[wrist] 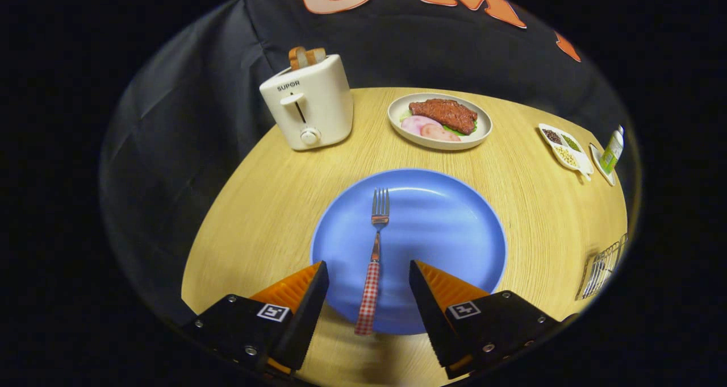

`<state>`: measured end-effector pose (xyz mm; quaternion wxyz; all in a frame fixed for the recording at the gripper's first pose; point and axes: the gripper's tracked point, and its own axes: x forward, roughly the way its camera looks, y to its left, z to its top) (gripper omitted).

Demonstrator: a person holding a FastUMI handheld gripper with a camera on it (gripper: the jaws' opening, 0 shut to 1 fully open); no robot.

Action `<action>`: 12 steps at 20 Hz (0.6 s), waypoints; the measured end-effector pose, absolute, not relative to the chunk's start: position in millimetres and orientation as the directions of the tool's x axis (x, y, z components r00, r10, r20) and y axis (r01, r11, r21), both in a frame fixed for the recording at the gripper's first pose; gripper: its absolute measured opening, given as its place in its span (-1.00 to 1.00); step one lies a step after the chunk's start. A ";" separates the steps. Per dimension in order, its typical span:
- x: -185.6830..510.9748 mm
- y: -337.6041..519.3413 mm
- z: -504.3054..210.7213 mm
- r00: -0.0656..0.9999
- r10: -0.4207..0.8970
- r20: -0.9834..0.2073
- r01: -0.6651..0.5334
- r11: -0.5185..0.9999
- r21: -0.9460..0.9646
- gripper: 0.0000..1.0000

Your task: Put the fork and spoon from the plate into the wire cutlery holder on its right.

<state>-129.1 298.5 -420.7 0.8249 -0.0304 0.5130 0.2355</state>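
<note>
The jaws stand wide apart at the near rim of the plate, holding nothing, with one finger on each side of the fork's handle and neither finger touching it. The fork lies on the plate's left half, its checked handle pointing back toward the camera and hanging over the near rim, its tines pointing away toward the far side of the worktop. The handle sits between the fingers, a little closer to the left one; the tines lie well ahead of them. The plate is blue, round and carries the fork alone as far as can be seen. To the right of the plate, near the worktop's edge, stands the wire holder, partly cut off, so what it contains cannot be told. Beyond the plate, on the far left, a toaster stands with two slices of bread sticking up from its slots. Beside it to the right, a bowl holds a slab of meat, pale slices and a bit of green. Farther right lies a small divided dish with grains or seeds in its compartments, and just beyond that a small bottle on a little dish.
</note>
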 end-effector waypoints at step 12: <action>-116.1 286.8 -435.0 0.394 0.299 -0.869 -0.340 0.926 0.164 -0.80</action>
